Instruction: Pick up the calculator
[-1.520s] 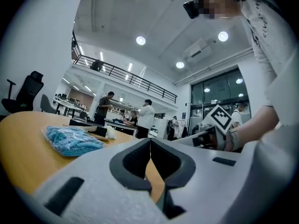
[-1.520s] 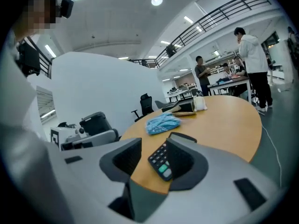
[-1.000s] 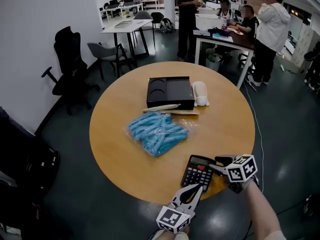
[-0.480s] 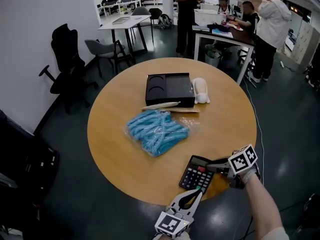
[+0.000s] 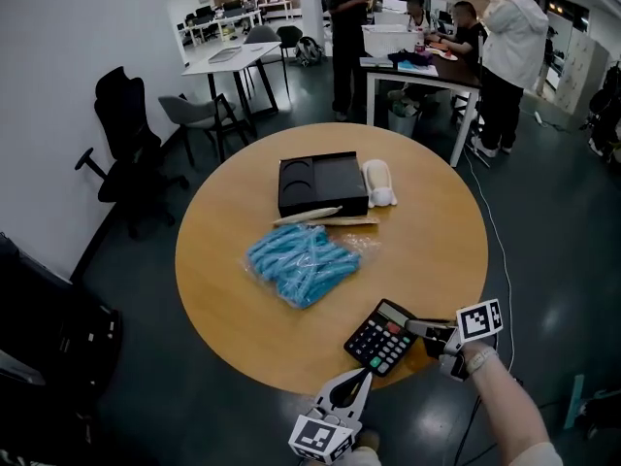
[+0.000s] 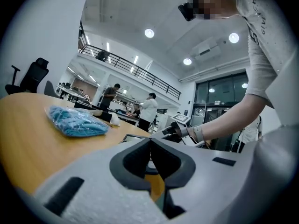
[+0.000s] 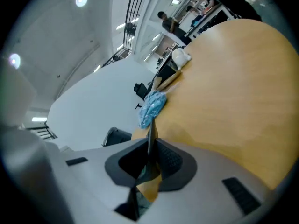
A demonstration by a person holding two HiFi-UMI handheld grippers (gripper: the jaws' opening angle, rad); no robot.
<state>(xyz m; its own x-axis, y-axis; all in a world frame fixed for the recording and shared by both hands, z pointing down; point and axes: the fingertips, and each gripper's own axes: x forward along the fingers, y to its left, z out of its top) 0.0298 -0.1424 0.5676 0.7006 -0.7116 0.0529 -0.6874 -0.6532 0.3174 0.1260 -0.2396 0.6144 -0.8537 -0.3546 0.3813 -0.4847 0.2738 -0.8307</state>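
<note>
- My right gripper (image 5: 419,329) is clamped on the right edge of the calculator (image 5: 380,336), at the near rim of the surface (image 5: 427,231).
- The calculator extends leftward from that gripper; my left gripper (image 5: 357,382), closed and empty, is just beside it.

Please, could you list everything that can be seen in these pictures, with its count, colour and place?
table: one, round, light wood, centre.
calculator: one, black, at the table's near edge.
tray: one, black, far side of the table.
bag: one, clear with blue pieces, middle of the table.
sticks: two, pale and brown, in front of the tray.
white bundle: one, right of the tray.
office chair: one, black, left of the table.
people: several, at the desks behind.
right gripper: one, grey, shut on the calculator.
left gripper: one, grey, shut, empty, at the near edge.
</note>
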